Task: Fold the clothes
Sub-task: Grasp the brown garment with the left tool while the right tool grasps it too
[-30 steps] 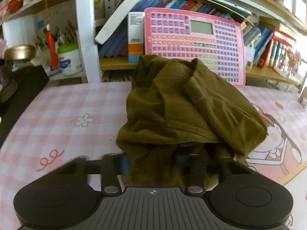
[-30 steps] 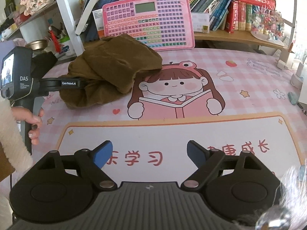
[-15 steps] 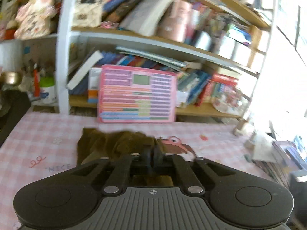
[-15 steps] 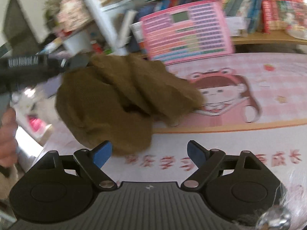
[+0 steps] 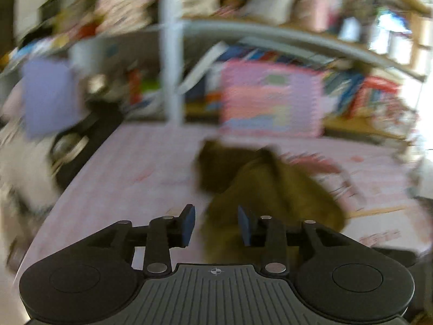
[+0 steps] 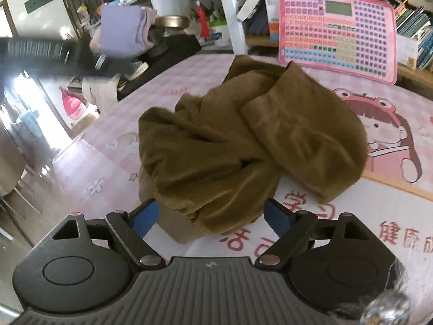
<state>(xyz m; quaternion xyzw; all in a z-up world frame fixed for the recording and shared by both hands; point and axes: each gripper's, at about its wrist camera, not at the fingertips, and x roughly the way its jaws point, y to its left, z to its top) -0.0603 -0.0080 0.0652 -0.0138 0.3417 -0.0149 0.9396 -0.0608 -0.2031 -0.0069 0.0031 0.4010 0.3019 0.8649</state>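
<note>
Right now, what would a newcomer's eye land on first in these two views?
The crumpled olive garment, heaped unfolded mid-table on a pink cartoon mat, just ahead of the open right gripper. Behind it a pink keyboard toy leans against the bookshelf. The left view is motion-blurred, its gripper open.

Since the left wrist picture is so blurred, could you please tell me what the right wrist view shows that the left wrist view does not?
Only the right wrist view shows the right gripper wide open at the garment's near edge, the mat's cartoon girl, and the folds sharply. Only the left wrist view shows the left gripper, open with nothing between its fingers. Both show the crumpled olive garment on the pink mat and the pink board against the shelf.
</note>
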